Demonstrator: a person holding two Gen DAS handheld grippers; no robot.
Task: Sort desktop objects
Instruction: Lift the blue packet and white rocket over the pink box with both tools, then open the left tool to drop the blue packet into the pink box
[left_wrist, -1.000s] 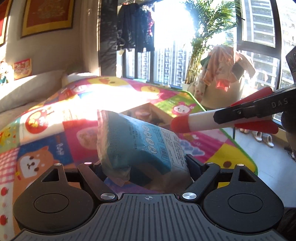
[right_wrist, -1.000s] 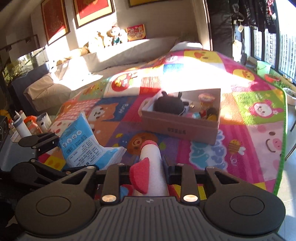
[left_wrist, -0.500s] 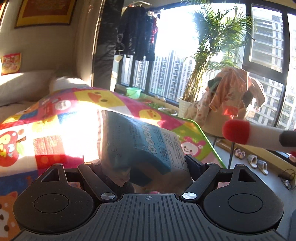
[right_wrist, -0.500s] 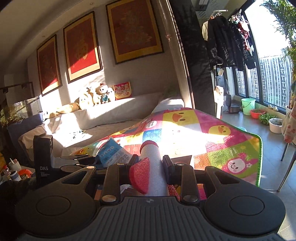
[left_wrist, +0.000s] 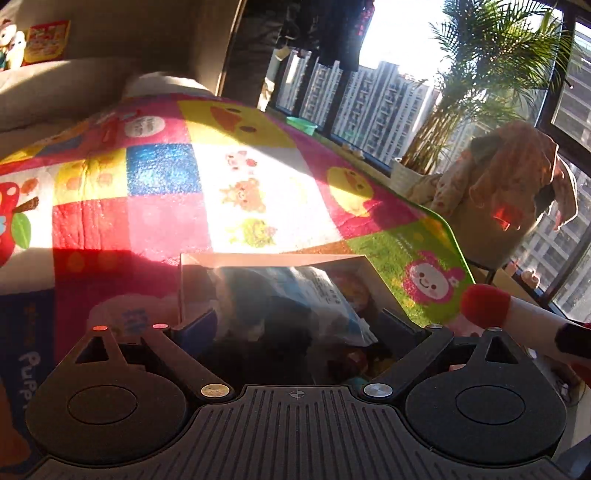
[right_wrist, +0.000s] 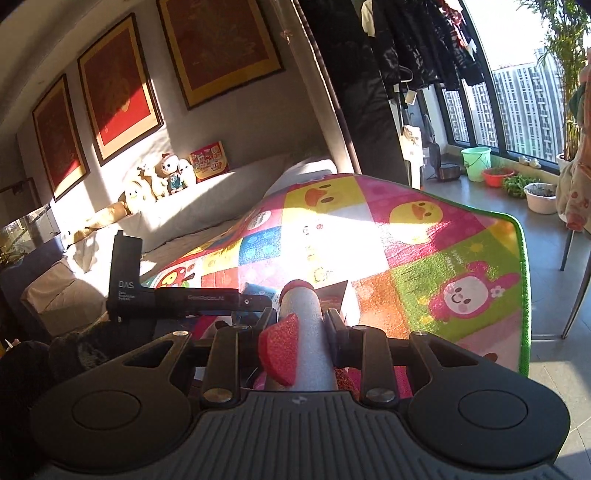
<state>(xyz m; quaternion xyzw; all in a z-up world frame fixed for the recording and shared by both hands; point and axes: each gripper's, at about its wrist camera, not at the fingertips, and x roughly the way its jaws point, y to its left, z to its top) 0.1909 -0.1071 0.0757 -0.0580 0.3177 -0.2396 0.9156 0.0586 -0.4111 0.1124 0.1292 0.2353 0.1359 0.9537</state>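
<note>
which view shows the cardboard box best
The left wrist view: it looks down into the open brown cardboard box, showing its rim, far wall and the blue and white plastic packet inside. The right wrist view shows only one box corner, behind the white foam rocket with red fins.

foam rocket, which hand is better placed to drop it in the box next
Right. The right gripper is shut on the foam rocket, its nose just short of the box. The left gripper has just been opening over the box, jaws clear of the blue packet in it.
</note>
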